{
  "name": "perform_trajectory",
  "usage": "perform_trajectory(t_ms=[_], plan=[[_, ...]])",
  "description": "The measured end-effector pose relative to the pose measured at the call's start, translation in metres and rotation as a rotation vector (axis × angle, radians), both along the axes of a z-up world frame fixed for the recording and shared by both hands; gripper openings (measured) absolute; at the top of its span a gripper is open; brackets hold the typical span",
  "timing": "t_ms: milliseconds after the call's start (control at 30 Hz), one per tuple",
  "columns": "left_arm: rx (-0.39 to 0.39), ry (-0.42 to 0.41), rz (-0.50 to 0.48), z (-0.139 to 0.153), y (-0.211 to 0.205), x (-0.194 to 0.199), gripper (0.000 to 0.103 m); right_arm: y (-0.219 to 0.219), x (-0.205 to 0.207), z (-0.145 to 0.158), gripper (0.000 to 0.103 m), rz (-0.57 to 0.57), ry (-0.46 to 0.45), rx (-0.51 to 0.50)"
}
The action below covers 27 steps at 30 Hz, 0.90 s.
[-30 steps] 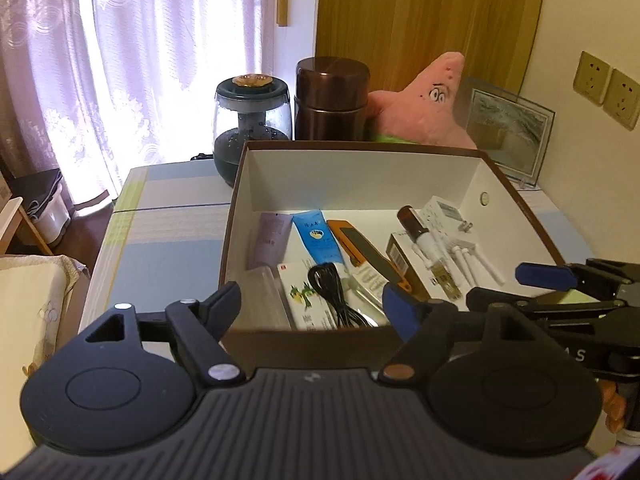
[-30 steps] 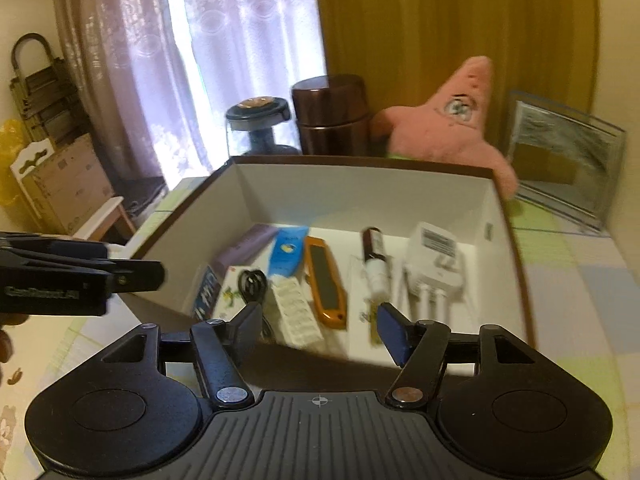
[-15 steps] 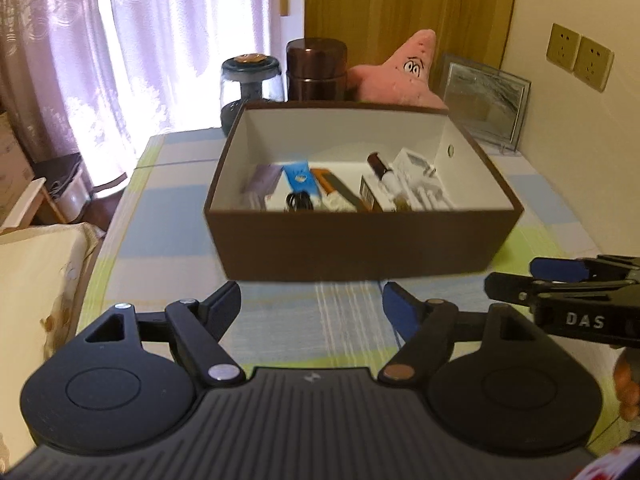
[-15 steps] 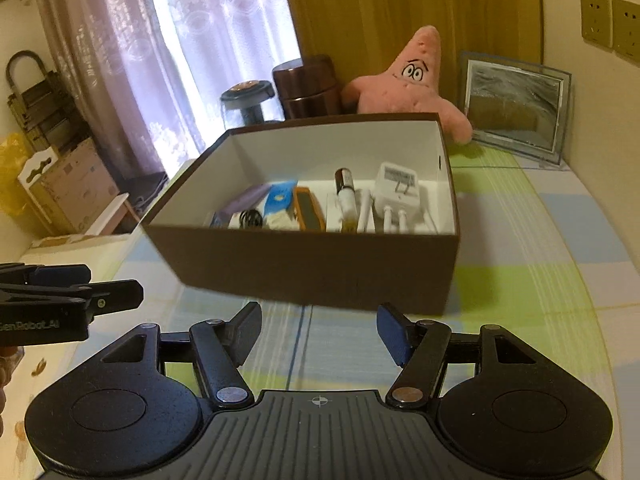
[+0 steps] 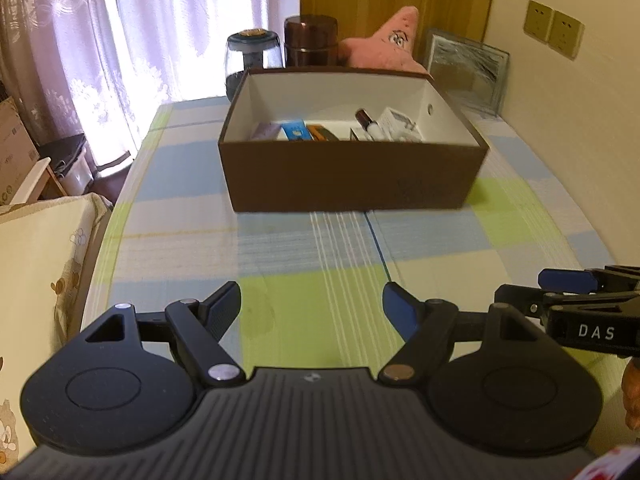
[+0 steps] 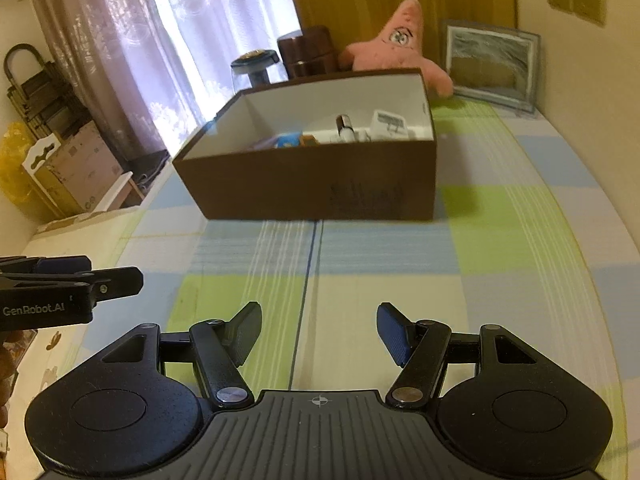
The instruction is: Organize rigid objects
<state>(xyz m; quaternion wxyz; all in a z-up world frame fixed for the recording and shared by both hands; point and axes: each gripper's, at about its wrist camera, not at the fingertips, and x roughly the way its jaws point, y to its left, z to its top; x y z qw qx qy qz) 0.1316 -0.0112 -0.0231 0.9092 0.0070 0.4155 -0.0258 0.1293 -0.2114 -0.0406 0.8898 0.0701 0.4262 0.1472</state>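
A brown box (image 5: 352, 176) (image 6: 312, 188) with a white inside stands on the checked tablecloth, well ahead of both grippers. Inside it lie a blue tube (image 5: 295, 131), an orange-and-black tool (image 5: 322, 134), a dark bottle with a white cap (image 5: 366, 120) and a white packet (image 5: 400, 124); the front wall hides the lower contents. My left gripper (image 5: 312, 306) is open over bare cloth with nothing between its fingers. My right gripper (image 6: 319, 330) is also open and holds nothing. Each gripper shows at the edge of the other's view.
Behind the box stand a glass jar (image 5: 253, 56), a brown canister (image 5: 310, 42), a pink star plush (image 6: 394, 44) and a framed picture (image 6: 492, 64) against the wall. A cream cushion (image 5: 40, 280) lies off the table's left edge. Cardboard boxes (image 6: 80, 168) sit by the curtain.
Both grippers have drawn back from over the box toward the table's near edge; the box now looks smaller and farther. Neither gripper's opening has changed.
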Motion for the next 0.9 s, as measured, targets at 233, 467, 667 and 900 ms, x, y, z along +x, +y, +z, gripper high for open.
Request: perform_trajectory(t_ms=[233,467,667,900], plan=[[-0.006,0.025,-0.037,-0.002,0.012,-0.035,0.075,0.006,-0.038,0.002,0.061,-0.046,0.036,0.009],[-0.006,0.043,-0.065,-0.006,0.018,-0.06,0.075,0.019,-0.067,0.006,0.061,-0.047,0.033,0.011],[-0.012,0.052,-0.077,-0.009,0.022,-0.073,0.075,0.029,-0.081,0.005,0.061,-0.048,0.037,0.007],[-0.018,0.051,-0.085,-0.01,0.026,-0.081,0.075,0.035,-0.092,0.005,0.061,-0.051,0.038,0.003]])
